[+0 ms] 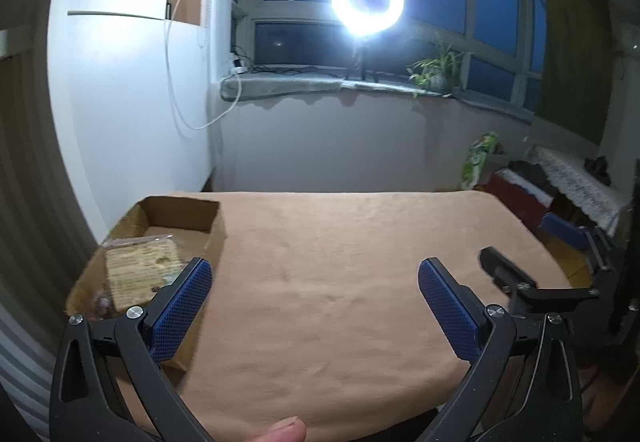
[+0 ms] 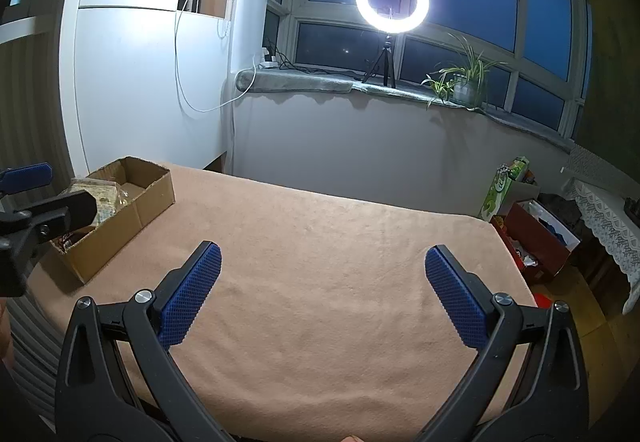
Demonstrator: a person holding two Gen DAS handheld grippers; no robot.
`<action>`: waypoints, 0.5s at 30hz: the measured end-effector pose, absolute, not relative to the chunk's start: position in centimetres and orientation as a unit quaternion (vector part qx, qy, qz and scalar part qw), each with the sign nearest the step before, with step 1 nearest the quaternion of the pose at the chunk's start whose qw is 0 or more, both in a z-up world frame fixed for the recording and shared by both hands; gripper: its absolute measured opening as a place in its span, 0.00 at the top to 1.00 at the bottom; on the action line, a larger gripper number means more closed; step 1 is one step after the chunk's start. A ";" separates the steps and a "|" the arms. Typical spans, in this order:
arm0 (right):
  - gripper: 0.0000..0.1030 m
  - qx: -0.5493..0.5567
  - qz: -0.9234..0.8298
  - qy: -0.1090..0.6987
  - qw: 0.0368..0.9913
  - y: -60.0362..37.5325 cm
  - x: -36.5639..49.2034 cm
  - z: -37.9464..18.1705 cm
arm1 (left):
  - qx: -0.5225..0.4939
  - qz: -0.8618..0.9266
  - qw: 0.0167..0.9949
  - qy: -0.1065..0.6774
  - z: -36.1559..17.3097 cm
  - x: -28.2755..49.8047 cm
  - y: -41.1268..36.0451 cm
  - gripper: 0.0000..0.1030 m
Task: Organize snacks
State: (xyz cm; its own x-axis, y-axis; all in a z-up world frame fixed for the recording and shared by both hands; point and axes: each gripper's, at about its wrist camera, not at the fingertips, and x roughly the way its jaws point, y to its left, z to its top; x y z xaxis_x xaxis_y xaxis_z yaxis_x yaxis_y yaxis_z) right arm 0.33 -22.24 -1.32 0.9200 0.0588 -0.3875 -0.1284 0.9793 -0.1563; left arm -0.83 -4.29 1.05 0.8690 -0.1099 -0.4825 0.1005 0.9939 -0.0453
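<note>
The snacks are in the cardboard box (image 1: 182,219) at the far left corner of the bench (image 1: 340,262): a clear-wrapped pack of pale wafer-like biscuits (image 1: 140,266) lies flat inside, and a darker packet (image 1: 102,302) peeks out at the near end, too blurred to name. Out on the tan cloth that covers the bench, nothing else shows, not one loose snack in either view. So by my reading the sorting is done or very close to it, with everything visible already boxed. The left gripper (image 1: 316,298) hangs just beside the box's near corner, its blue fingers (image 1: 182,306) spread wide with nothing between them, the left one overlapping the box wall in this view. The right gripper (image 2: 324,290) hovers over the bare middle of the cloth, fingers equally wide and empty. What could remain is only a tidy of the packs inside the box; whether more snacks wait out of frame, I cannot tell.
</note>
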 end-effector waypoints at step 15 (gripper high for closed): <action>0.00 -0.089 0.048 0.195 0.976 -22.4 0.3 -1.4 | -0.026 -0.065 0.961 0.269 0.7 -0.5 -4.4 0.00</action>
State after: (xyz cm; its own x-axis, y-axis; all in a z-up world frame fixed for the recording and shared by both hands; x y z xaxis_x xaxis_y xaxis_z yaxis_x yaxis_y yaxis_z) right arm 0.34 -22.38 -1.41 0.9194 0.0596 -0.3888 -0.1290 0.9794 -0.1551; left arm -0.54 -4.44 0.70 0.8466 -0.1391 -0.5138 0.1116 0.9902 -0.0841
